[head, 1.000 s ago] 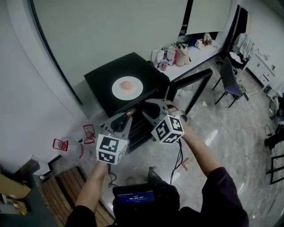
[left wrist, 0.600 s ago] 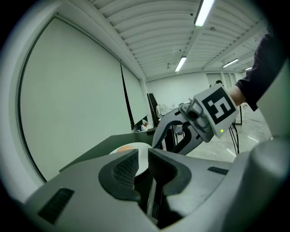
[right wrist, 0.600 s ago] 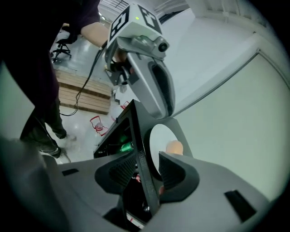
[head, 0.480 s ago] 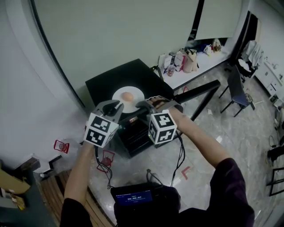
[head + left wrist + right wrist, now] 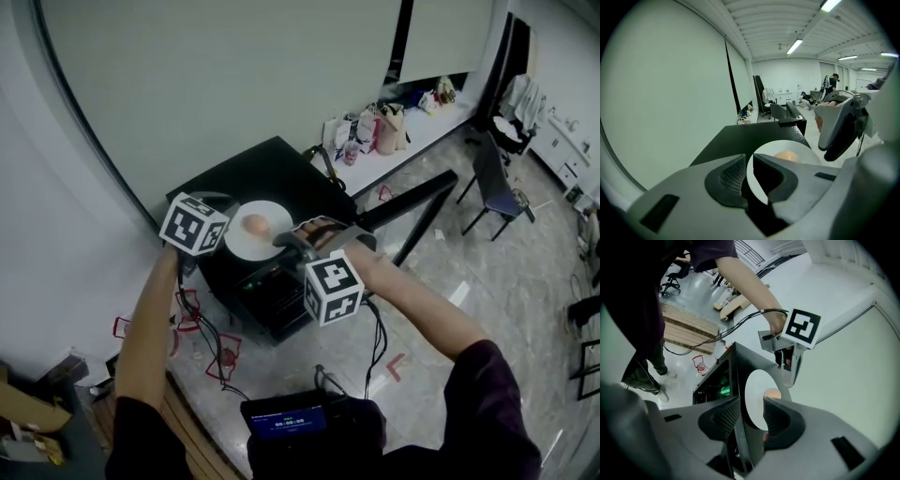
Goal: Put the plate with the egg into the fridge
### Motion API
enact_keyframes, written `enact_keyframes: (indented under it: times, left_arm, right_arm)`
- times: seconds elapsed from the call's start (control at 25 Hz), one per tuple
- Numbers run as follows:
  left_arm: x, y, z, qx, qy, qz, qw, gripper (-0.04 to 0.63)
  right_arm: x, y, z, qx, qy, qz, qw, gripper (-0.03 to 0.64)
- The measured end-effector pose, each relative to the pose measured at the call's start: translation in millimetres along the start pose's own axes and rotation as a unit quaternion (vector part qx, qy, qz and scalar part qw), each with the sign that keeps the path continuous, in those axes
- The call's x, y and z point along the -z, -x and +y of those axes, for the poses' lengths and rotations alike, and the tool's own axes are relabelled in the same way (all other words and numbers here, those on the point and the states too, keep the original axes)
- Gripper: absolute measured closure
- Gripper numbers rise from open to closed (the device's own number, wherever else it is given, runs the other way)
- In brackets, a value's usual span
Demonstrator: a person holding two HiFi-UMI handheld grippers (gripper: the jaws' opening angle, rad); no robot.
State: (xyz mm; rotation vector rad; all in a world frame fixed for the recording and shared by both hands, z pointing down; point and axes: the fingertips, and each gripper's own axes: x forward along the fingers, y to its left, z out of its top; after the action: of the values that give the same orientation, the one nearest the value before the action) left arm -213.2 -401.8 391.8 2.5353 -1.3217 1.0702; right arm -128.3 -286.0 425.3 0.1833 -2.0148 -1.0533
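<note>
A white plate [image 5: 267, 244] carries a pale orange egg [image 5: 254, 223] atop the black fridge [image 5: 281, 169]. Behind the grey fingers [image 5: 726, 176], a cube [image 5: 333, 288] wears black-and-white square markers.

Black cabinet [image 5: 286, 167] top, white plate [image 5: 246, 244] with an egg [image 5: 254, 223] directly on it.

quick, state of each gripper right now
left gripper: open, jaws astride the plate rim, not clamped
right gripper: open, jaws astride the plate's other side
</note>
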Motion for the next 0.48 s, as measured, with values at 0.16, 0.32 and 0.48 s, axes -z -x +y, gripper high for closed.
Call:
enact_keyframes:
  times: [0.16, 0.32, 0.48]
  left_arm:
    - [-5.4, -17.4, -2.1, 0.023, -0.033, 0.034, 0.9986, 0.554]
    - [-1.5, -27.4, -18.4, 0.069, -0.061, 0.071, 0.9932, 0.554]
    - [2.7, -30.1, -29.2, 0.088, -0.070, 0.080, 0.9904, 0.555]
  right_arm:
    - [-3.0, 2.2, -0.9, -0.005, -0.009, -0.002, 1.000, 0.466]
    - [-1.5, 3.6, 3.3, -0.004, -0.015, 0.001, 1.000, 0.466]
    - [2.5, 4.0, 4.1, 0.006, -0.014, 0.007, 1.000, 0.466]
